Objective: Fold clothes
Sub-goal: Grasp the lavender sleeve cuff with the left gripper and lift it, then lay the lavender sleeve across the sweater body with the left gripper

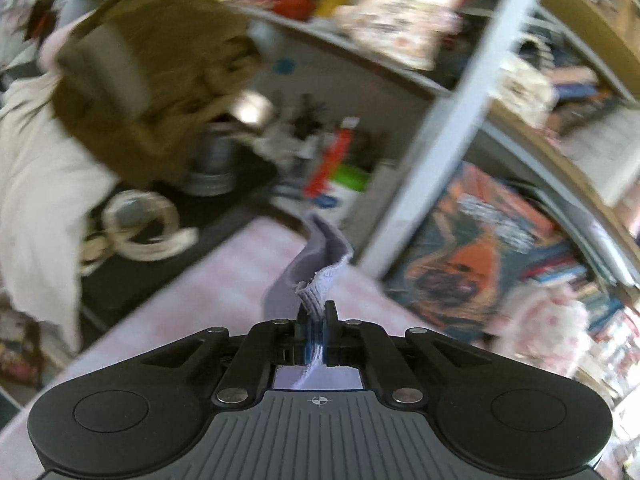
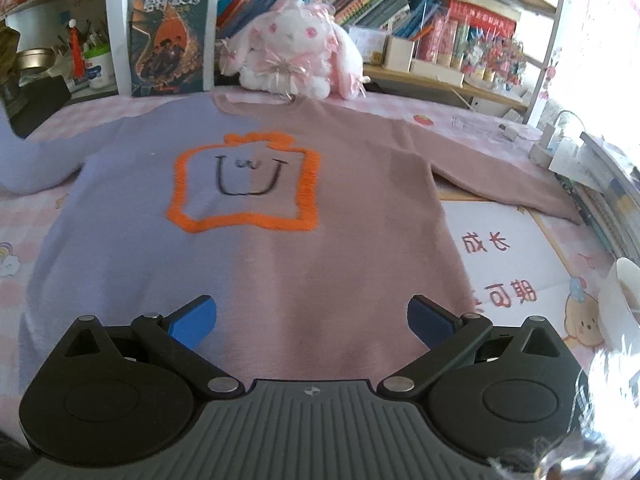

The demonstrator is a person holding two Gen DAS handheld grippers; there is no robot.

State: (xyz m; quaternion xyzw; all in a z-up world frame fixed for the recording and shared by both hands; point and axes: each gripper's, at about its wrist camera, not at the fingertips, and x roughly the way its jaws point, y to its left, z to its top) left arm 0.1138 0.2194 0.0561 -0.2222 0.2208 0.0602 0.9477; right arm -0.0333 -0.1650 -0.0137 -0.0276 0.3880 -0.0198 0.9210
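A sweater (image 2: 248, 248), half lilac and half dusty pink with an orange frame and a drawn face on its chest, lies flat on the pink checked table cover (image 2: 480, 120). Its pink sleeve (image 2: 500, 176) stretches to the right; its lilac sleeve (image 2: 36, 160) runs off the left edge. In the left wrist view my left gripper (image 1: 316, 310) is shut on the ribbed lilac cuff (image 1: 316, 284), lifted above the cover, and the picture is blurred. My right gripper (image 2: 312, 316) hovers open over the sweater's lower hem, with nothing between its blue pads (image 2: 196, 316).
A white and pink plush rabbit (image 2: 296, 56) and an upright book (image 2: 172, 36) stand just behind the collar. Shelves of books (image 2: 400, 4) fill the back. Papers with red characters (image 2: 504, 264) and a white cup (image 2: 620, 300) lie to the right. A brown garment (image 1: 152, 80) hangs at left.
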